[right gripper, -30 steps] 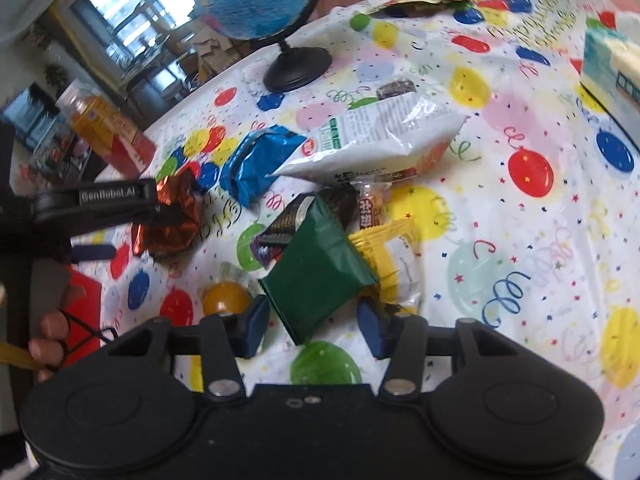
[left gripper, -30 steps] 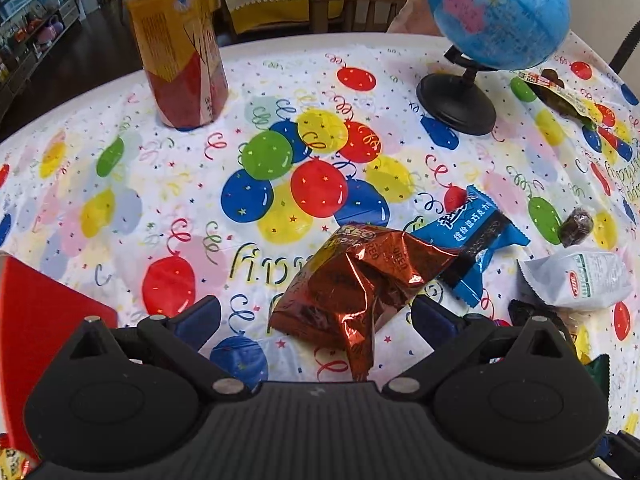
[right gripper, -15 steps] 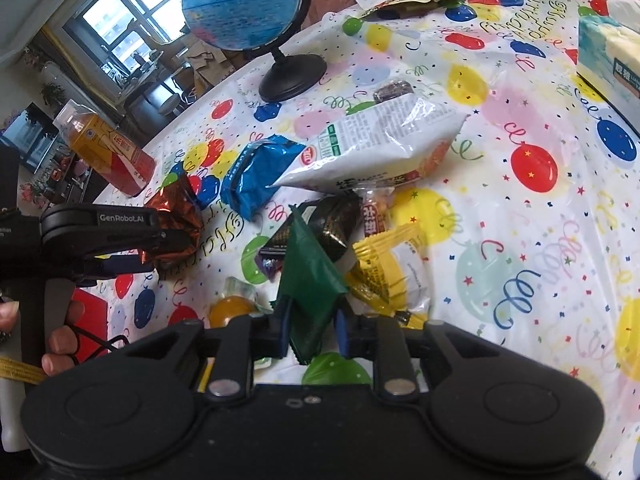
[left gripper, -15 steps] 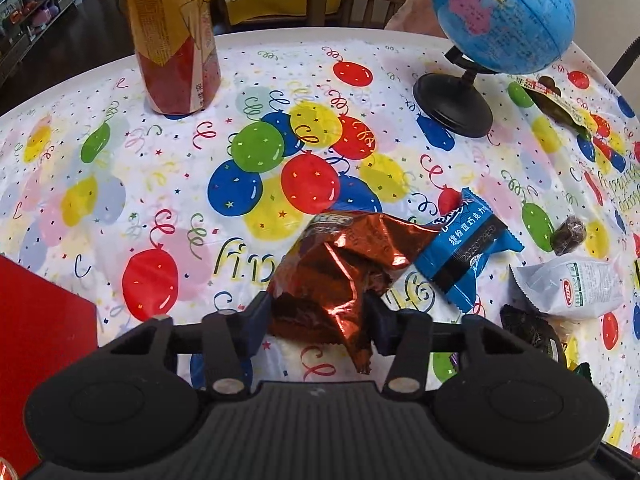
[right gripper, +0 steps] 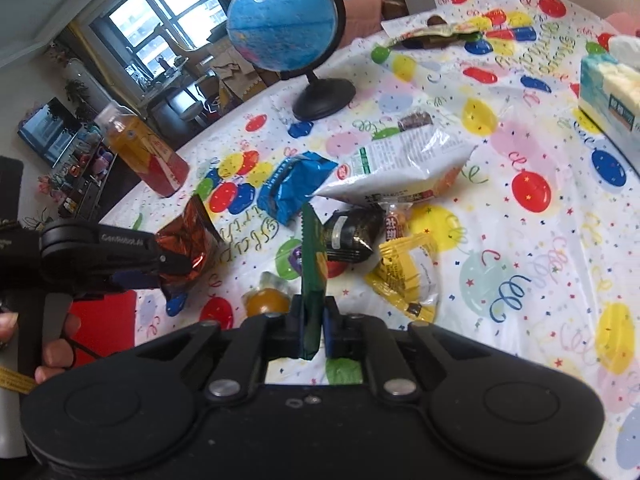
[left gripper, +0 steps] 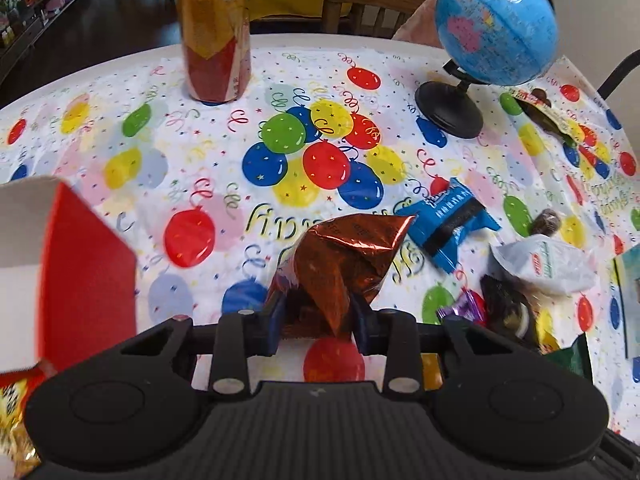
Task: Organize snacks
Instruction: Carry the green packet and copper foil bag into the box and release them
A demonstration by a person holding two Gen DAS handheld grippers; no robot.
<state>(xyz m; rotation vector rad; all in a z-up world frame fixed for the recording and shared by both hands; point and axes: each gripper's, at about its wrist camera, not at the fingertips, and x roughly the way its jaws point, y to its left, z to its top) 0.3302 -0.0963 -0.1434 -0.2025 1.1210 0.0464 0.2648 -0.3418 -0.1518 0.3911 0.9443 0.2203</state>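
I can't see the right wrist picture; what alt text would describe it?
The right gripper pinches a green snack packet above a balloon-print tablecloth strewn with snacks. At left, the left gripper grips a copper foil bag.

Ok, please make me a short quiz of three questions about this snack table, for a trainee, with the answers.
1. True or false: the left gripper is shut on the copper packet.
2. Which thing does the right gripper hold? A) blue packet B) green packet C) white bag
3. Fill in: the globe stands on a ____ base.

Key:
1. True. Both pads press its lower part; the jaws have just been closing on it.
2. B. The jaws are closed on its bottom edge and the packet stands upright.
3. Black.
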